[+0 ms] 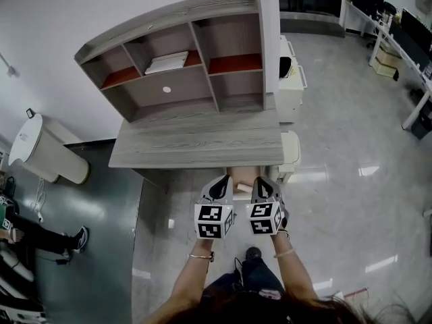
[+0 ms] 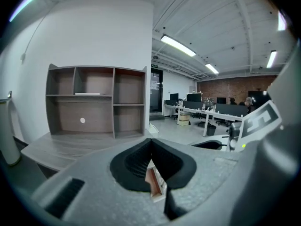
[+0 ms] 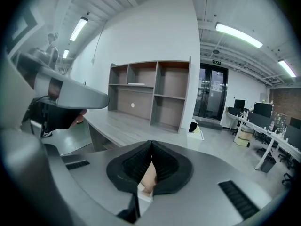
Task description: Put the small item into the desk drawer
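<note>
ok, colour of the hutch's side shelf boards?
Reddish-orange shelf boards; clearest in the head view.

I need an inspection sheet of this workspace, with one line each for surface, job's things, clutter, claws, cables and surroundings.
Surface: grey wooden desk with a hutch; its top is bare.
Job's things: small item not seen; a beige shape shows below the desk edge, drawer or not I cannot tell.
Clutter: white papers on one hutch shelf.
Claws: left claw and right claw both shut, nothing between them, side by side before the desk.
Cables: nothing seen on the desk.
Surroundings: white bin left of the desk, white cabinet right of it, office desks beyond.
</note>
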Demonstrator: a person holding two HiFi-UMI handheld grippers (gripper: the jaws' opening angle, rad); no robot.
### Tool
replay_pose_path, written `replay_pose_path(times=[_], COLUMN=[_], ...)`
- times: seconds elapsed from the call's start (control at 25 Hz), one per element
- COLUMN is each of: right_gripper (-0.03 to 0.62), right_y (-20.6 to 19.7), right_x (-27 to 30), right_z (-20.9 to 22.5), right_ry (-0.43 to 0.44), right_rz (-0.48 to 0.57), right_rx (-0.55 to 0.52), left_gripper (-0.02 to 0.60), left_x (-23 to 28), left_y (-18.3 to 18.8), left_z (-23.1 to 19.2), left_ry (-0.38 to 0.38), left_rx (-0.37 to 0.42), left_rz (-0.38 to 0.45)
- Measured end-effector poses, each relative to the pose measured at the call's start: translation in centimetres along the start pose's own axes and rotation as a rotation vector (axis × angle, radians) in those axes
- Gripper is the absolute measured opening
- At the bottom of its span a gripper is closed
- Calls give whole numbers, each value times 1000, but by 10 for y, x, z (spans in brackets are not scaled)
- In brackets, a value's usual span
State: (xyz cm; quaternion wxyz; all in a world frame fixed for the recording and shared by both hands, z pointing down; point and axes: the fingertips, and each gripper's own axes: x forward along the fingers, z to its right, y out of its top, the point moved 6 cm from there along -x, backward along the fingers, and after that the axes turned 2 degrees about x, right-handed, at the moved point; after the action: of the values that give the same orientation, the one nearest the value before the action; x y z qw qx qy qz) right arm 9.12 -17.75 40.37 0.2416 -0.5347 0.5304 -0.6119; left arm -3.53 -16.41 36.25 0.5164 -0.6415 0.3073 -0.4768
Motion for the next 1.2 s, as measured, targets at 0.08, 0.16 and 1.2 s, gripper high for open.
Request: replay_pose_path(times=[0.08,0.16,1.2], right_gripper=[2,2,2], right_y=[9,18,82], right_x=[-12,-24,-157], right_z=[-5,-9,-72], right_ry=[-7,-16,-79], right_rz=[18,39,236], right_rx=[-10,-19,-15], left_gripper=[15,15,15], left_x=[-10,-18,-152], left_y=[7,14,53], left_z=[0,2,7], left_ry=[-11,-30,-84], left_rx=[-15,-13,63], left_rz=[10,26,184])
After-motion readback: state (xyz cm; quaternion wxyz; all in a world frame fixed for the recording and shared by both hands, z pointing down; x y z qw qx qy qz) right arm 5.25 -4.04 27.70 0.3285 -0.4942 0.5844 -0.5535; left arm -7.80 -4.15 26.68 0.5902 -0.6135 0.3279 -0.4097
